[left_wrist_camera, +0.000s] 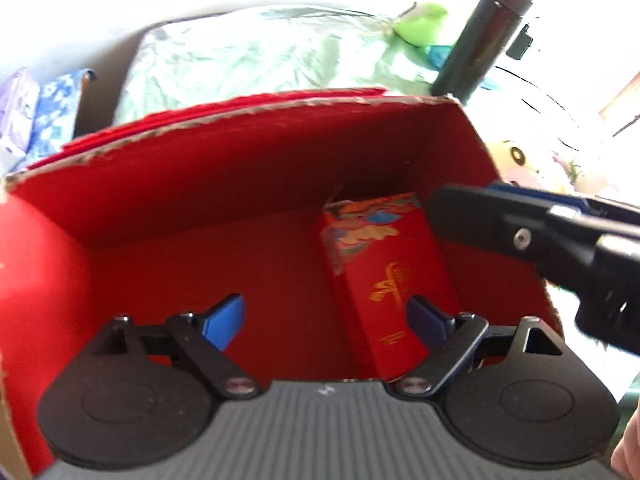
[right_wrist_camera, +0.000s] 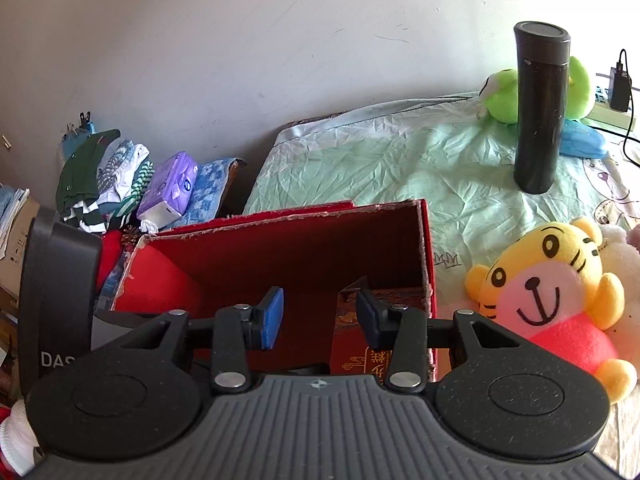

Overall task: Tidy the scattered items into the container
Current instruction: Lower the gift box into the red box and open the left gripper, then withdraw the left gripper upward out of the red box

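Note:
A large open red cardboard box (left_wrist_camera: 240, 176) fills the left wrist view and shows in the right wrist view (right_wrist_camera: 288, 256). A small red gift carton (left_wrist_camera: 384, 272) with gold script lies inside it at the right; its top shows in the right wrist view (right_wrist_camera: 356, 344). My left gripper (left_wrist_camera: 326, 322) is open and empty above the box interior. My right gripper (right_wrist_camera: 320, 316) is open and empty over the box's near rim; it shows at the right in the left wrist view (left_wrist_camera: 480, 216). A yellow tiger plush (right_wrist_camera: 552, 292) lies right of the box. A dark flask (right_wrist_camera: 540, 108) stands behind.
The box sits on a bed with a crumpled light green sheet (right_wrist_camera: 380, 156). A green frog plush (right_wrist_camera: 504, 96) and a blue item (right_wrist_camera: 580, 144) lie near the flask. A charger and cables (right_wrist_camera: 618, 84) are at far right. Folded clothes (right_wrist_camera: 108, 176) and a purple tissue pack (right_wrist_camera: 172, 188) are at left.

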Available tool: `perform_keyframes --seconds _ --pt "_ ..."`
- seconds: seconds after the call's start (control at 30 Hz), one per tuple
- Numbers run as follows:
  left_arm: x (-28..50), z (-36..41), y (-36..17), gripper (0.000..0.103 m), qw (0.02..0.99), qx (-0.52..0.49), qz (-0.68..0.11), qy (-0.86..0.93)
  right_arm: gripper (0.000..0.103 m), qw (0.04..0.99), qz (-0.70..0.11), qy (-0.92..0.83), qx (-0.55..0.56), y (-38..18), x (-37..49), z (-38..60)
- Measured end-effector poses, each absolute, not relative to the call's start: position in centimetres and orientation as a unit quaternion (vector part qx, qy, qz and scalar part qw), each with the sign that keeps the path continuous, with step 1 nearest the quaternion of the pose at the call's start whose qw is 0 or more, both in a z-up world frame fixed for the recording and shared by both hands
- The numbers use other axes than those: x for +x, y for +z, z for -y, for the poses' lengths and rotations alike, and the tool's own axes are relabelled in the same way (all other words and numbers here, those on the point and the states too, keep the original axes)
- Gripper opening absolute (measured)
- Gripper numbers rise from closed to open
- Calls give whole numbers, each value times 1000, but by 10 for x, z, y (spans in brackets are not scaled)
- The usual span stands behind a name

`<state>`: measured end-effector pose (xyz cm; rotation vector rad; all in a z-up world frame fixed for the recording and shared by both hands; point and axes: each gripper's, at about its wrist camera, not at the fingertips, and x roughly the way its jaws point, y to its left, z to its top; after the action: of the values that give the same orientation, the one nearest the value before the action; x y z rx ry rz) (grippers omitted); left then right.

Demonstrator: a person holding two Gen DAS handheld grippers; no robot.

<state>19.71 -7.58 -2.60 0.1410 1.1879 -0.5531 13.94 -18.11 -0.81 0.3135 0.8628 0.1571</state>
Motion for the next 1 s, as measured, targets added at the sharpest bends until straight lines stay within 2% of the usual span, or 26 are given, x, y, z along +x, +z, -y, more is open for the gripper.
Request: perform_keyframes --seconds 0.23,0.37,1.0 --pt "203 77 -48 88 800 81 -549 -229 44 879 -449 58 151 -29 143 176" --pt "201 77 -51 88 806 98 -543 -214 36 883 -448 42 137 -33 142 177" --pt "198 76 -53 87 829 100 -527 -159 35 901 -420 23 109 -35 141 171"
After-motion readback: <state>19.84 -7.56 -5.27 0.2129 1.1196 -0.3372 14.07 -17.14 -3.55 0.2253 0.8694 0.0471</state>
